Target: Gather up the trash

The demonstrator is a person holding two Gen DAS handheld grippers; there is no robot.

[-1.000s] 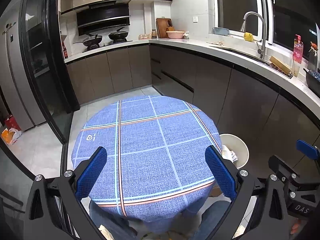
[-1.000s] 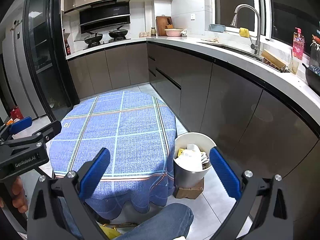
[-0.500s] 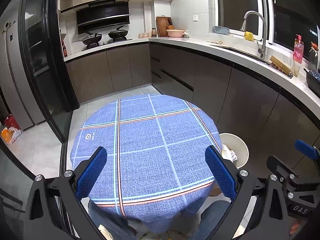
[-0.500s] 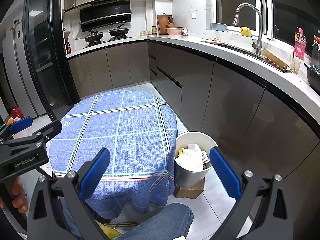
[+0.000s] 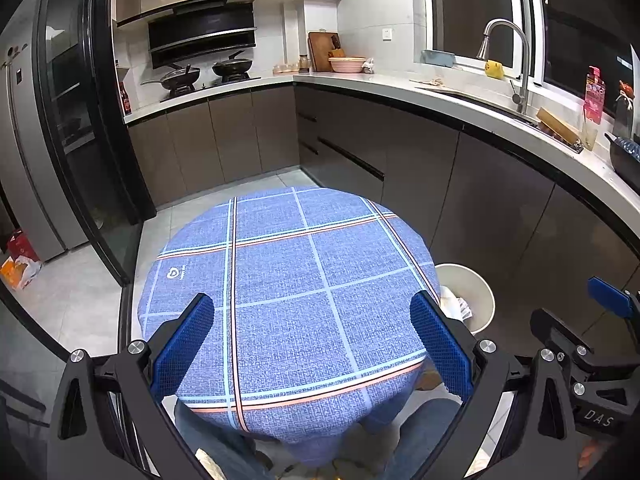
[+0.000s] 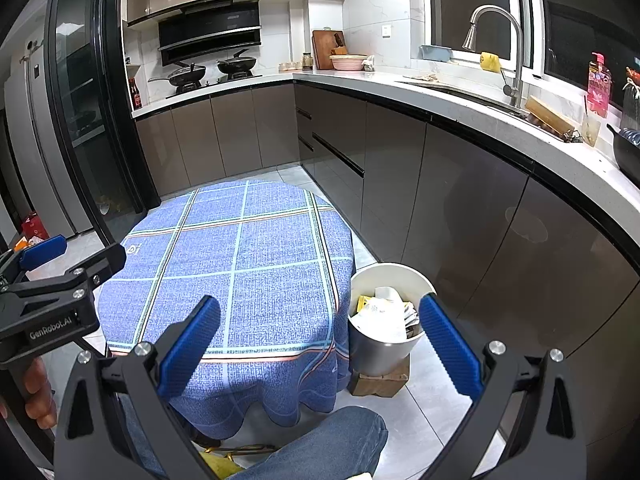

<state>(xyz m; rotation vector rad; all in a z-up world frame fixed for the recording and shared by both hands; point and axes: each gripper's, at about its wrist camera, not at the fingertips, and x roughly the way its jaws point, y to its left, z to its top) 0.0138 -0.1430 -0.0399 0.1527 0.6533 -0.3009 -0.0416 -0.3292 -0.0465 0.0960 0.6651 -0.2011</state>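
A round table with a blue checked cloth stands before me, with nothing lying on it. Right of it a white bin sits on a wooden block, holding crumpled paper and wrappers. My left gripper is open above the table's near edge, with nothing between its blue pads. My right gripper is open too, empty, spanning the table's right edge and the bin. Each gripper shows at the side of the other's view.
Dark kitchen cabinets with a white counter curve along the back and right, with a sink tap and a stove with pans. A tall fridge stands left. My jeans-clad knee is below. Light floor tiles surround the table.
Both views have shifted only slightly; the grippers stay open and empty and nothing on the table or in the bin has moved.
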